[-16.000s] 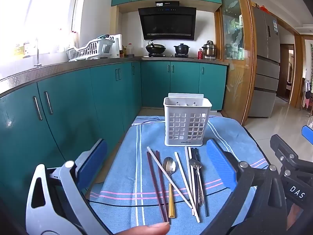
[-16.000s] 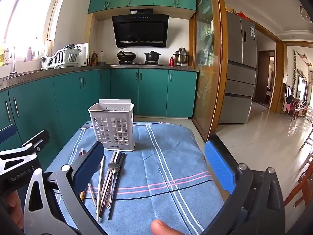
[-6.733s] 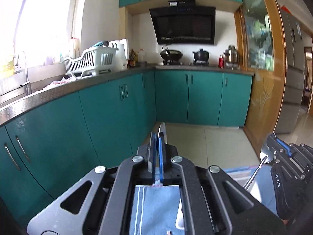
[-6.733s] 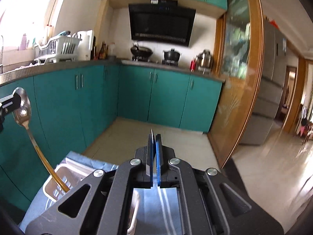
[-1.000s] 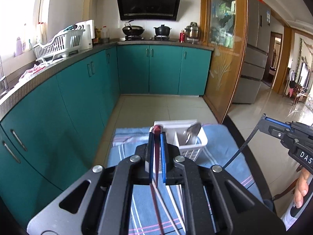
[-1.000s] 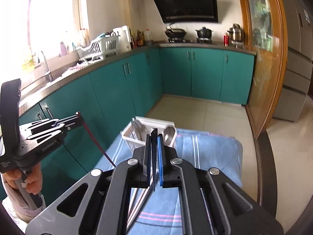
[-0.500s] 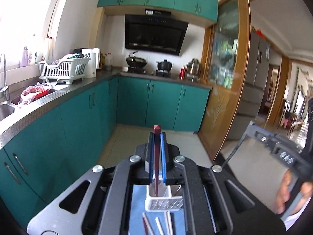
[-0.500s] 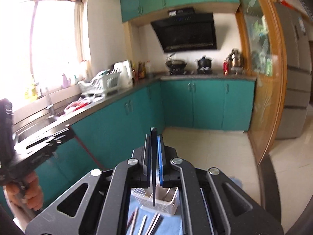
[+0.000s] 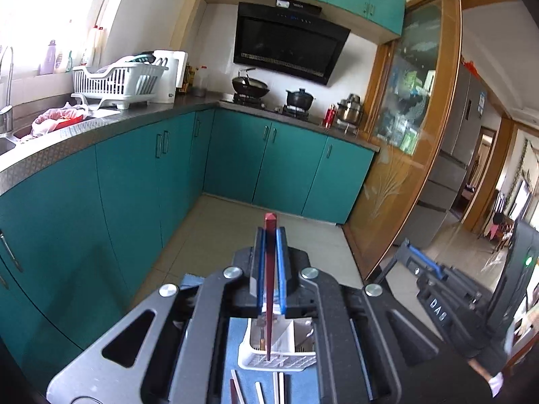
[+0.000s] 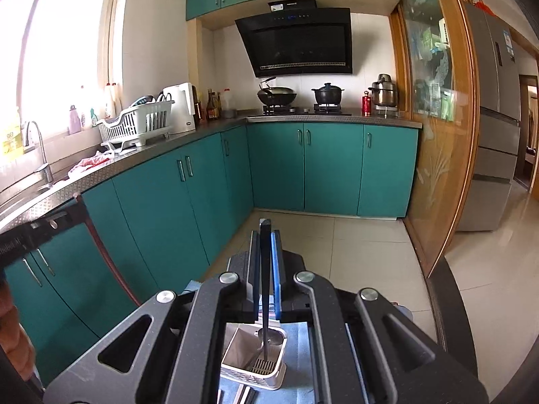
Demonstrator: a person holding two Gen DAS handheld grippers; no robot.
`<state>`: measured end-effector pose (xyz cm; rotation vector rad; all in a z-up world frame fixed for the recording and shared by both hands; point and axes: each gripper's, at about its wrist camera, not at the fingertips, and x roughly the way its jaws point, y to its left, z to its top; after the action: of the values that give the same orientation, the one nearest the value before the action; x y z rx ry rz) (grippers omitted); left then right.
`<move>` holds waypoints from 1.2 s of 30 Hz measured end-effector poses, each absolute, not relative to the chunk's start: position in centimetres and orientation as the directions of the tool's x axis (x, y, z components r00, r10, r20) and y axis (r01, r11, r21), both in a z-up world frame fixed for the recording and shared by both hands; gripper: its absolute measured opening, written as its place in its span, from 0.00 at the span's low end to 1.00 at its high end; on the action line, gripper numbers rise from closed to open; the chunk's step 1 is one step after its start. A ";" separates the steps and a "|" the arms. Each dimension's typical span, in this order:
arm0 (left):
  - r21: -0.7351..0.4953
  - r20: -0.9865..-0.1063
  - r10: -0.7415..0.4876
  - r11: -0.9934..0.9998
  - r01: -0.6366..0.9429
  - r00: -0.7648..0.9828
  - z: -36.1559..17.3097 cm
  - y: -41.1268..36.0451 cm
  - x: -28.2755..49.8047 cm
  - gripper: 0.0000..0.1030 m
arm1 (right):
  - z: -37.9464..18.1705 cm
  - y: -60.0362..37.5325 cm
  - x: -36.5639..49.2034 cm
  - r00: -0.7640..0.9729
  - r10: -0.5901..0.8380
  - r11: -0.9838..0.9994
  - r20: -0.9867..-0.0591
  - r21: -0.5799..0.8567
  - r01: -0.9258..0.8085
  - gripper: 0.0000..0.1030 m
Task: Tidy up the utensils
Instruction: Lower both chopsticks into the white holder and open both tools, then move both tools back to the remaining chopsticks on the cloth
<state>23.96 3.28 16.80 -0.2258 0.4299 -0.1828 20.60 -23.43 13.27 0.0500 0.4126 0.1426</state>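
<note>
My left gripper (image 9: 269,235) is shut on a dark red chopstick (image 9: 268,286) that hangs down, its tip over the near left part of the white utensil holder (image 9: 276,360). My right gripper (image 10: 266,235) is shut on a black chopstick (image 10: 265,289) that hangs down into the holder (image 10: 252,373), where a spoon (image 10: 261,333) stands. Both grippers are high above the holder on the blue cloth (image 9: 232,343). Several chopsticks (image 9: 259,390) still lie on the cloth in front of the holder. The right gripper shows at the right of the left wrist view (image 9: 407,256).
Teal cabinets (image 10: 161,208) and a steel counter run along the left. A stove with pots (image 10: 299,101) is at the back. A wooden glass door (image 10: 438,134) and a fridge stand at the right. Tiled floor lies beyond the table.
Both grippers have tilted up and moved over the holder with their chopsticks. The chopstick tips have come down toward the holder's compartments.
</note>
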 end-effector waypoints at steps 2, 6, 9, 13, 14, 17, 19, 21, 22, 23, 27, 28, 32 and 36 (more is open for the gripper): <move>-0.263 -0.368 -0.218 0.957 0.123 0.904 17.5 3.6 23.8 0.06 | 13.2 -23.5 20.7 0.906 0.149 0.989 -0.396 0.078 -0.128 0.07; -0.249 -0.342 -0.166 0.965 0.081 0.925 17.6 3.5 24.1 0.06 | 12.5 -23.3 21.0 0.900 0.155 0.988 -0.407 0.083 -0.132 0.07; -0.216 -0.352 -0.129 0.975 0.054 0.927 15.8 2.8 24.6 0.06 | 11.6 -23.2 21.2 0.889 0.167 0.986 -0.427 0.090 -0.142 0.07; -0.197 -0.423 -0.126 0.979 0.045 0.897 11.8 1.9 25.6 0.06 | 9.8 -23.4 21.1 0.870 0.177 0.984 -0.460 0.105 -0.145 0.07; -0.193 -0.431 -0.123 0.980 0.042 0.894 11.1 1.8 25.5 0.06 | 9.4 -23.6 21.0 0.866 0.180 0.983 -0.467 0.111 -0.144 0.07; -0.202 -0.457 -0.131 0.979 0.041 0.880 9.4 2.0 25.3 0.06 | 8.4 -24.2 20.4 0.858 0.184 0.982 -0.479 0.128 -0.139 0.07; -0.201 -0.463 -0.128 0.979 0.037 0.877 8.6 2.2 24.9 0.06 | 8.0 -24.6 20.0 0.857 0.186 0.981 -0.481 0.135 -0.138 0.07; -0.190 -0.458 -0.120 0.981 0.034 0.881 8.4 2.4 24.4 0.07 | 7.8 -24.9 19.6 0.856 0.181 0.982 -0.484 0.135 -0.131 0.07; -0.184 -0.446 -0.111 0.983 0.030 0.888 8.4 2.4 23.9 0.07 | 7.7 -25.0 19.4 0.857 0.175 0.983 -0.484 0.132 -0.127 0.07; -0.180 -0.434 -0.102 0.983 0.025 0.895 8.4 2.5 23.4 0.12 | 7.7 -25.2 19.0 0.861 0.162 0.985 -0.482 0.127 -0.114 0.14; -0.158 -0.412 -0.090 0.987 0.026 0.907 8.5 3.2 21.0 0.26 | 7.8 -26.6 16.8 0.885 0.155 0.983 -0.439 0.155 -0.095 0.44; -0.156 -0.414 -0.088 0.987 0.024 0.906 8.4 3.4 20.6 0.30 | 7.9 -27.1 16.0 0.889 0.155 0.983 -0.431 0.161 -0.094 0.44; -0.135 -0.481 -0.051 0.991 -0.016 0.875 5.9 5.1 18.2 0.45 | 7.3 -28.5 11.0 0.898 0.156 0.980 -0.412 0.181 -0.087 0.44; -0.059 -0.598 0.028 0.995 -0.078 0.801 0.4 6.2 17.2 0.48 | 2.9 -29.0 8.3 0.861 0.175 0.975 -0.478 0.205 -0.085 0.45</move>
<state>17.24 6.23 0.38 -0.0820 0.6393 0.0568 8.25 -29.00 2.86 0.1797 0.5172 0.1373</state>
